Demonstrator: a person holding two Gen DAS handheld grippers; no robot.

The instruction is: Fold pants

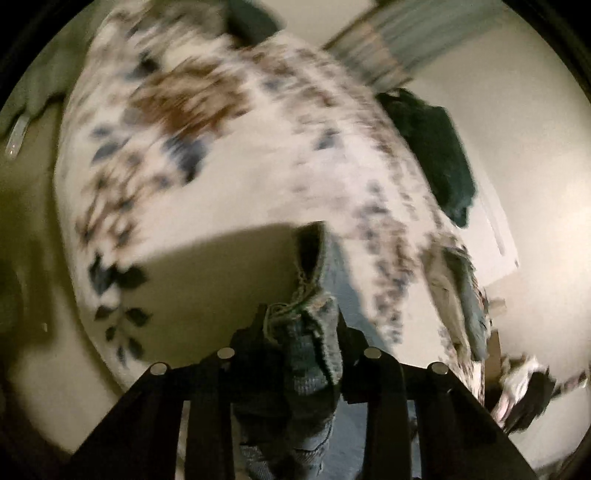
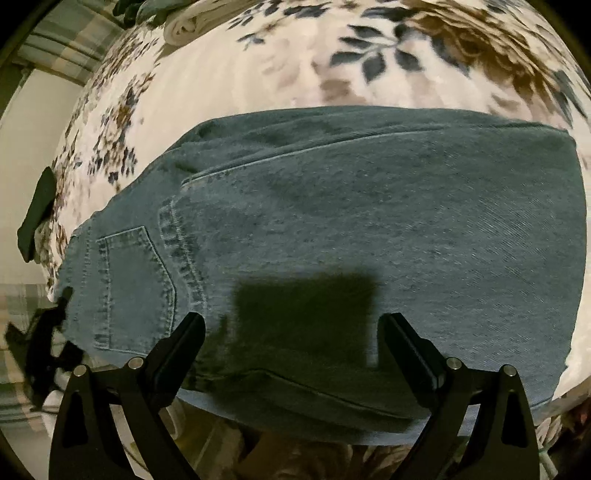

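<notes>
The pants are blue denim jeans (image 2: 351, 221), lying folded on a floral bedspread (image 2: 277, 66), with a back pocket (image 2: 133, 288) at the left. My right gripper (image 2: 291, 325) is open just above the jeans' near edge, holding nothing. In the left wrist view, my left gripper (image 1: 299, 354) is shut on a bunched, frayed denim edge of the jeans (image 1: 310, 332) and holds it above the bedspread (image 1: 221, 155). That view is motion-blurred.
A dark green garment (image 1: 436, 155) lies at the bed's right edge in the left wrist view. A dark object (image 2: 37, 218) sits at the bed's left edge in the right wrist view. Folded pale cloth (image 2: 192, 22) lies at the far side. Plaid fabric (image 2: 62, 40) hangs beyond.
</notes>
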